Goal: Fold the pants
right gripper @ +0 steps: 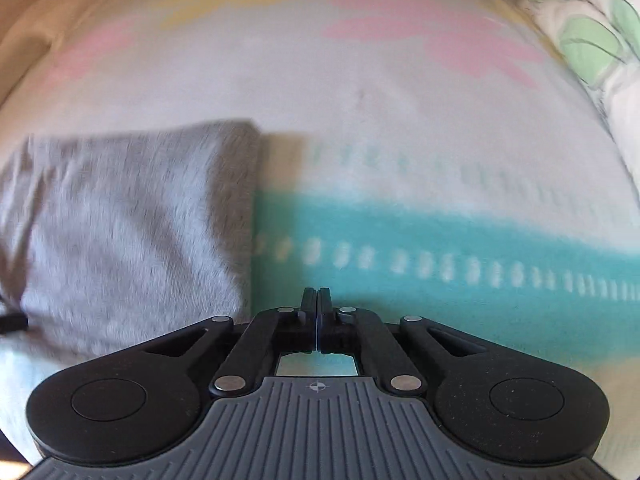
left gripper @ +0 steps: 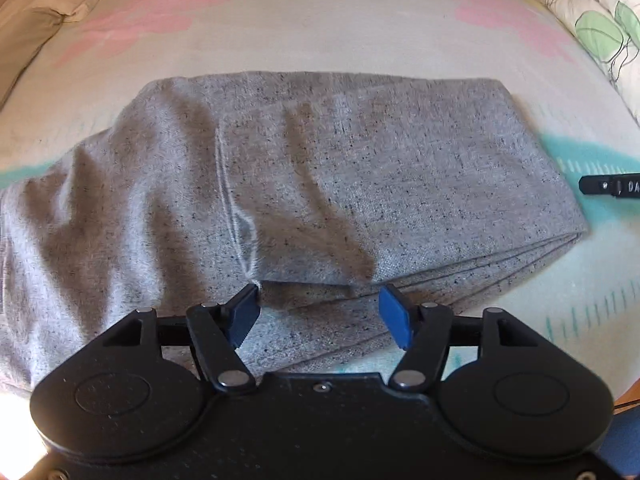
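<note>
1. Lying folded in layers on the bedsheet (left gripper: 360, 40), the pants (left gripper: 320, 168) are sitting at twelve o'clock of the left gripper (left gripper: 318, 316), jaws released and empty.
2. Hovering at three o'clock of the pants' edge, the right gripper (right gripper: 316, 320) is clenched on nothing; blur probably means motion.
3. Tidying well is likely meaning squaring the layered near edge.

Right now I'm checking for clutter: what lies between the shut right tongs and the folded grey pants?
Nothing but bare teal-striped bedsheet between the right tongs and the folded grey pants, as the right wrist view shows.
</note>
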### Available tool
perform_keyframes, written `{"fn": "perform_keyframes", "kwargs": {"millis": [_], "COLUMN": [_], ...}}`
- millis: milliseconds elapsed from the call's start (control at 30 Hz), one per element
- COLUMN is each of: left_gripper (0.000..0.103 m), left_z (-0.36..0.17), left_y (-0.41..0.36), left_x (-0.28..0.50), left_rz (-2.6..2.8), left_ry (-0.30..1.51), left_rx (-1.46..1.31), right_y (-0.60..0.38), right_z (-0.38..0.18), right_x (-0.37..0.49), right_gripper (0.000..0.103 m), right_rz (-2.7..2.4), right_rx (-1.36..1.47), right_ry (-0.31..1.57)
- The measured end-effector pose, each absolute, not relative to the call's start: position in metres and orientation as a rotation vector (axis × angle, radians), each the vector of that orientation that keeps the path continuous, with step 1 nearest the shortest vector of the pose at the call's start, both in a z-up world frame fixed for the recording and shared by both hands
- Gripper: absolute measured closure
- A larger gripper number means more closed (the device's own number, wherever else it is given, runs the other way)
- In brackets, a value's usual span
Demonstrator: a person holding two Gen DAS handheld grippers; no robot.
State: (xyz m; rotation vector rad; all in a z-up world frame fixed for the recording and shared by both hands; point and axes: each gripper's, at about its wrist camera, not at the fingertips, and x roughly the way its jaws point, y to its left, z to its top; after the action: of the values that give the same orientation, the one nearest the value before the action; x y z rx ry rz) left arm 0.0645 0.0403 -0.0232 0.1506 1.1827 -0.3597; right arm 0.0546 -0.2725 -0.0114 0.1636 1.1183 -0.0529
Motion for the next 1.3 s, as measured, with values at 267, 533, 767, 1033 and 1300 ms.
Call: {"fn": "perform_keyframes", "kwargs": {"millis": [267,533,767,1033,1300], "left_gripper": [0.035,0.035,0.035,0.027,0.023], "left_z": [0.022,0.021,0.023,0.008,-0.021], "left_y": [0.094,0.198,0.274,0.341,0.357], "left_x": [0.076,0.108,0.105,0.100,0.084], "left_rz": [-0.252,0.028,0.222,0.254,0.262], "left_ry": [0.994,1.005,0.970,1.002,1.127], "left_rx": [0.108,-0.070,-0.132,-0.216,-0.389], "right_y": [-0.216,-0.101,-0.033,-0.032,-0.032], "right_z": [0.030,0.016,-0.011,-0.038,-0.034], "right_x": [0.080,0.105,0.116,0.112,0.114], "right_gripper": [0.099,0.099,0.100,0.100,0.100], "right_rz": [0.130,0.402,0.461,0.484,0.491], "right_rx": [0.166,0.109,0.057,0.096,0.091], "right_ry": [0.973,1.027,1.059,1.168,1.172]}}
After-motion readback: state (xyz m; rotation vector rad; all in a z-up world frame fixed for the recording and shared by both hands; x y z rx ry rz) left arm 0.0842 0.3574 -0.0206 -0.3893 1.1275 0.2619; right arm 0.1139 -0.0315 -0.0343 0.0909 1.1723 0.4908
